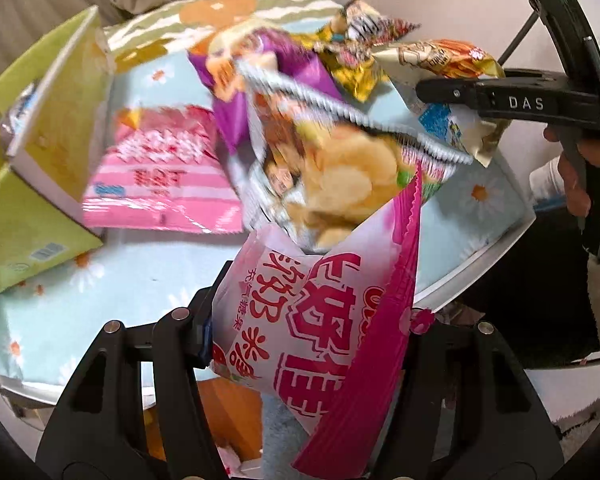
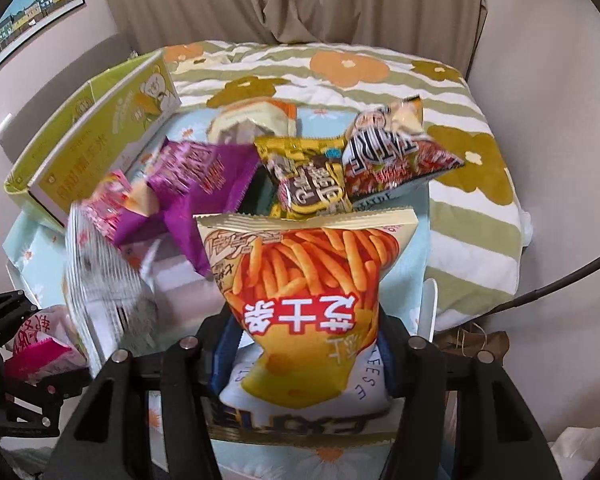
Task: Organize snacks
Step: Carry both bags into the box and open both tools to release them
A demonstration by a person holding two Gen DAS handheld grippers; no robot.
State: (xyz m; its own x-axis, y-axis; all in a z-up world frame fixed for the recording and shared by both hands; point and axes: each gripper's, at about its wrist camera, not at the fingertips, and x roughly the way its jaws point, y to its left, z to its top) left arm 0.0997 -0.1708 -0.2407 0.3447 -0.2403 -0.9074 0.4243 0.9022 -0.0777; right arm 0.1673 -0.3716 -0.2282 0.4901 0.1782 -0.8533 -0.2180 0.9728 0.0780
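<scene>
Pink and white, crinkly foil: the candy packet [image 1: 320,320] is pinched between the narrowed jaws of the left gripper [image 1: 312,336], hanging clear of the table and nearer the camera than the green box [image 1: 40,160], the open carton at the far left edge of the flowered tablecloth [image 1: 140,272]. The right gripper [image 2: 304,356] is closed likewise on an orange bag of cheese sticks [image 2: 304,292], pressed in at its waist and held off the cloth, well to the right of that box.

Between the box and the two held packets lies the rest of the heap: a flat pink packet [image 1: 160,172] just beside the box, a purple bag [image 2: 204,184], a gold chocolate bag [image 2: 308,184], a red and black bag [image 2: 392,164] farthest from it. A silver-edged chip bag [image 1: 340,168] is blurred and seems to be moving next to the candy packet.

The risks, as I judge them: both packets are puffy and slick, so a pinch on air could let either slide out on the way to the box. The chip bag may be snagged on the candy packet and dragged along or dropped off the table. Both hands heading for the box at once could collide.
</scene>
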